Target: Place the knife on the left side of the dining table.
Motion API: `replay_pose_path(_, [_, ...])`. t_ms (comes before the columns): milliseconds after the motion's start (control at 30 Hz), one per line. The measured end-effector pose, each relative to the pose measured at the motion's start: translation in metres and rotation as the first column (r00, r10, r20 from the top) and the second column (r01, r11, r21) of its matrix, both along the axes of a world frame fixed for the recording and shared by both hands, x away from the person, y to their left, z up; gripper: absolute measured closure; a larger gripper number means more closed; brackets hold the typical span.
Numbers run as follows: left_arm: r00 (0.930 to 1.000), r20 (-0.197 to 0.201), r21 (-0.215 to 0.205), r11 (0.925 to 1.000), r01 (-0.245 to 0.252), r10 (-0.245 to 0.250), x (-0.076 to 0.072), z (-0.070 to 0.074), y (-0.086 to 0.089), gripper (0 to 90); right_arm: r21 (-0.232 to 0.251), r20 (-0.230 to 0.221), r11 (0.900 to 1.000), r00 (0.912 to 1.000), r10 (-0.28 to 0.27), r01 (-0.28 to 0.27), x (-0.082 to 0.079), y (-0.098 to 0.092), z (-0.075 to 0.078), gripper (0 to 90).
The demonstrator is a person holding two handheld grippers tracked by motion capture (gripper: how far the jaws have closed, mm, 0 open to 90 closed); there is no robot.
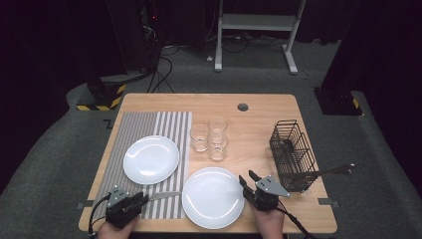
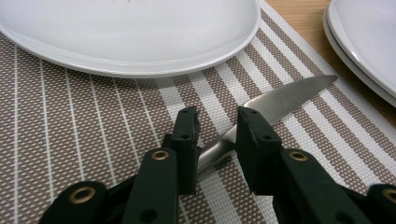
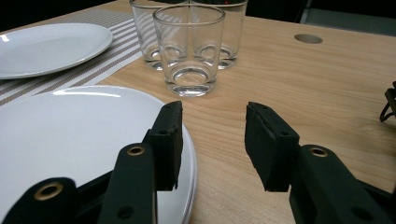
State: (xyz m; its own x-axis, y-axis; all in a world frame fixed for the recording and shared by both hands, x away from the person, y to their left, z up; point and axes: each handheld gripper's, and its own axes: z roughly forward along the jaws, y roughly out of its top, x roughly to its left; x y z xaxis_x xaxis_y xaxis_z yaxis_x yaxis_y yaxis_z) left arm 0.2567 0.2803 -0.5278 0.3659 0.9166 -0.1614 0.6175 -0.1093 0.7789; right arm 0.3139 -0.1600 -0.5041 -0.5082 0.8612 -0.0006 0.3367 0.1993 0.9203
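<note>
A table knife (image 1: 164, 195) (image 2: 289, 95) lies on the striped placemat (image 1: 149, 124) near the front edge, blade pointing right toward the near white plate (image 1: 213, 197). My left gripper (image 1: 143, 199) (image 2: 217, 119) straddles the knife's handle. The handle runs between the jaws, with a gap still showing beside the pads. My right gripper (image 1: 247, 177) (image 3: 214, 114) stands open with nothing in it, at the right rim of the near plate (image 3: 70, 135), which looks like two stacked. One of its jaws is over that rim and the other over bare wood.
A second white plate (image 1: 151, 159) (image 2: 130, 32) sits on the mat behind the knife. Three clear glasses (image 1: 209, 137) (image 3: 189, 46) cluster mid-table. At the right a black wire basket (image 1: 293, 154) lies with metal handles (image 1: 336, 171) sticking out. A cable hole (image 1: 243, 106) is at the back.
</note>
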Motion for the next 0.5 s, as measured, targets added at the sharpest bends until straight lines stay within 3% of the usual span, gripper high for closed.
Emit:
replay_pose_path(100, [1.0000,-0.002,0.005,1.0000,-0.001,0.001,-0.001,0.000,0.001,69.4,0.000,-0.001,1.000,1.0000,0.000,0.000,0.000,0.000,0.000,56.7])
replay_pose_path(267, [0.9997,-0.019,-0.011,0.9998,0.016,-0.016,0.003,0.001,-0.003,61.9,0.005,-0.006,1.000,1.0000,0.002,-0.002,0.001,0.000,-0.001,56.8])
replay_pose_path(367, [0.9989,-0.012,0.031,0.9985,0.045,-0.045,0.006,0.002,-0.012,61.2,0.004,-0.005,1.000,1.0000,0.001,-0.001,0.000,0.000,-0.001,56.8])
replay_pose_path(500, [0.9982,-0.015,0.056,0.9968,0.058,-0.057,0.010,0.003,-0.021,60.8,0.006,-0.005,1.000,1.0000,0.001,-0.001,0.000,0.000,-0.001,56.8])
